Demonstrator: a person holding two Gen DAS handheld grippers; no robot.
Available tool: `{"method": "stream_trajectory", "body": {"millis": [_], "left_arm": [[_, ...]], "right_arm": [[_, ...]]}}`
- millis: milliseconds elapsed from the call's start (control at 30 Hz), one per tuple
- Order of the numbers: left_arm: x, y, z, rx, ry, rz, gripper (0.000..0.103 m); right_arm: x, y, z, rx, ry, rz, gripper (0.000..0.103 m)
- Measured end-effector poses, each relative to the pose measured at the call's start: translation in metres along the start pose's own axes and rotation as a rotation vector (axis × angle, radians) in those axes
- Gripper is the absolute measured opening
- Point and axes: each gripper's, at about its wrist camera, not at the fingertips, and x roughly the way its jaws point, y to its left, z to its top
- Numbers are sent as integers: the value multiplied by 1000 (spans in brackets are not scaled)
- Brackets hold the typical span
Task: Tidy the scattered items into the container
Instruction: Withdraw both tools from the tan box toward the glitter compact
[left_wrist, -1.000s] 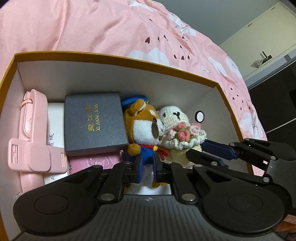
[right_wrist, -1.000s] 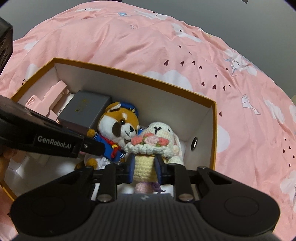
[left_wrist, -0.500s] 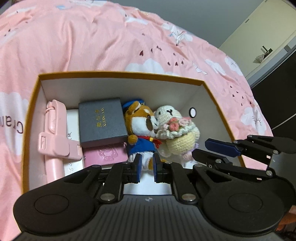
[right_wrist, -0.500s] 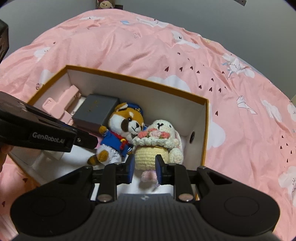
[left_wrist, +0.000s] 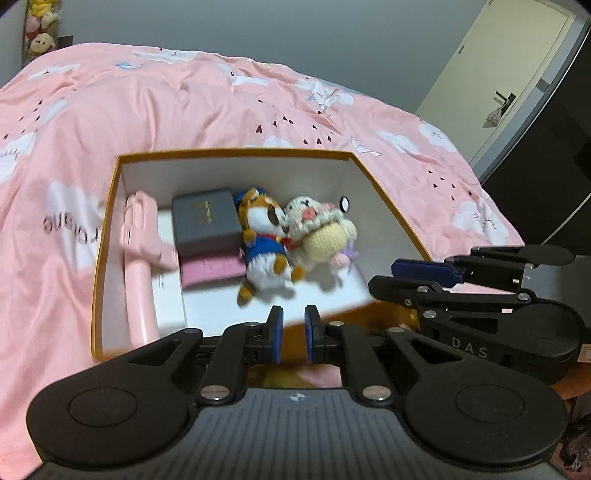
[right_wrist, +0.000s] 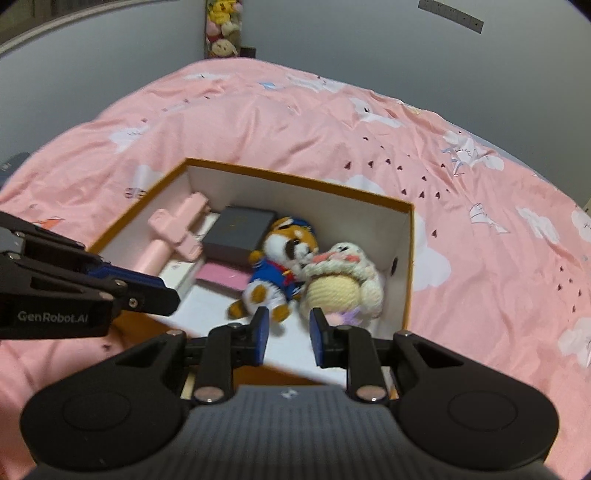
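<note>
Reading "GenRobot.AI", the left gripper (right_wrist: 155, 291) and right gripper (right_wrist: 286, 338) hover with parted, empty fingers above the box (right_wrist: 295, 181).

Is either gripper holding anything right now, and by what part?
Nothing is held: the left gripper and right gripper are both open and empty.

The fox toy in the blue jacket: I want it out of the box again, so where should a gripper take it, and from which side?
Grip the fox toy across its blue-jacketed body, coming from above through the open top of the box. It lies on its back, feet toward the near wall, body exposed. The white rabbit toy presses against its head, so that end is probably harder to take cleanly.
</note>
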Motion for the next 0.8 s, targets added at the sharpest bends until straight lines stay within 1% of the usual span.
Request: {"method": "stream_trajectory", "body": {"millis": [100, 167, 300, 400, 433, 467, 500, 633, 733, 800], "left_arm": [[-7, -5, -22, 7, -3, 22, 14], [-13, -8, -35, 24, -8, 48, 14], [-25, -13, -60, 29, -12, 68, 14], [-32, -15, -79, 25, -28, 89, 15], [-34, -14, -86, 24, -31, 100, 15], [-34, -14, -92, 19, -31, 115, 18], [-35, -13, -99, 15, -28, 128, 21], [-33, -12, -128, -1, 40, 171, 21], [-31, -14, -149, -8, 85, 185, 21], [-27, -15, -158, -3, 107, 208, 21]], "right_arm": [[-14, 6, -21, 45, -10, 51, 26], [-22, 9, -37, 66, -18, 63, 26], [-38, 9, -70, 120, -37, 61, 26], [-46, 5, -97, 156, -38, 34, 26], [-48, 3, -105, 170, -33, 28, 26], [-49, 2, -113, 186, -26, 31, 26], [-50, 2, -121, 204, -17, 43, 26], [-46, 17, -145, 234, 28, 120, 26], [-39, 31, -154, 246, 60, 189, 26], [-33, 41, -156, 245, 78, 231, 26]]}}
